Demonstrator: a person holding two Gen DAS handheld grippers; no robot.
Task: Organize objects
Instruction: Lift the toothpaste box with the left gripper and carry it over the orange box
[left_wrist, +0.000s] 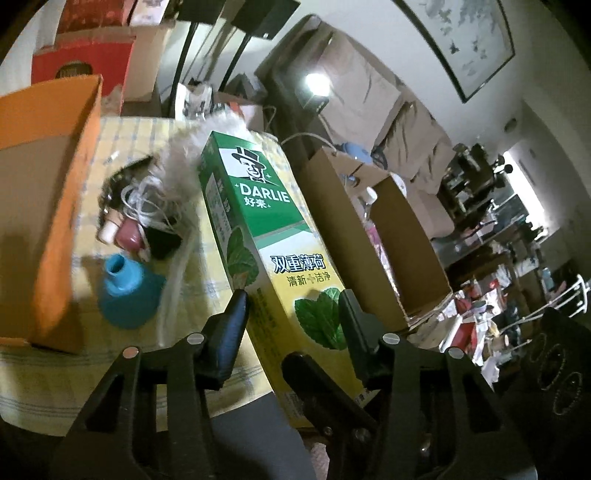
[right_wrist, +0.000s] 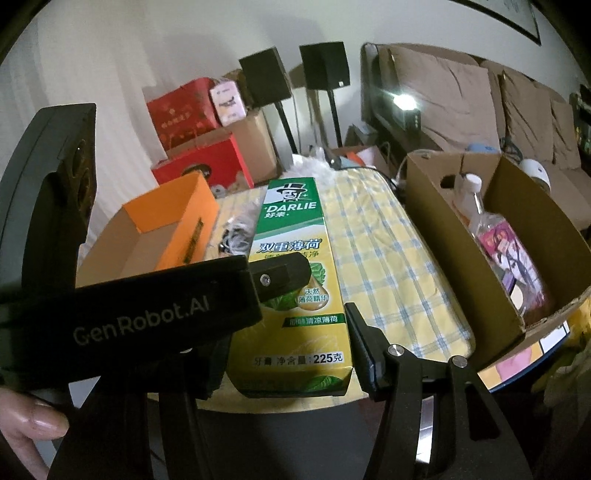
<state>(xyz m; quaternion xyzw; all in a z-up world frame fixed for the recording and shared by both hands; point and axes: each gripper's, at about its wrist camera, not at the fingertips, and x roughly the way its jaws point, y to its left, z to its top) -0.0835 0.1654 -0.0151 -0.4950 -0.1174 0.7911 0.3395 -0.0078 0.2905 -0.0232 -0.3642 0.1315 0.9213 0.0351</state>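
both grippers closed on one toothpaste box (left_wrist: 273, 236), a long green-and-yellow carton. left gripper (left_wrist: 293, 301): jaws part-closed, one pad on each long side of the carton near its lower end, the carton tilted and its far end raised toward the camera's upper field. right gripper (right_wrist: 295, 325): jaws about half apart, the right finger (right_wrist: 364, 347) against the carton's right edge near its bottom corner; the left finger was hidden behind the left gripper's body, so contact on that side could not be told. in the right view the left tool's fingertip lay across the carton's printed face, and a thumb (right_wrist: 35, 421) showed at the lower left.

the carton was over the yellow checked cloth (right_wrist: 384, 251) covering the table; whether its lower end touched the cloth could not be told.

left of the carton: an open orange box (right_wrist: 166, 225), its near wall just beside the carton, and between them a clutter of white cord (left_wrist: 147, 206), small bottles and a blue bottle (left_wrist: 127, 291). right of the carton: a bare strip of cloth, then an open cardboard box (right_wrist: 461, 236) at the table's right edge, holding a clear bottle (right_wrist: 476, 210). the table's near edge ran just under both grippers. behind stood red boxes (right_wrist: 199, 162), two black speakers (right_wrist: 321, 70) on stands and a sofa (right_wrist: 461, 99).
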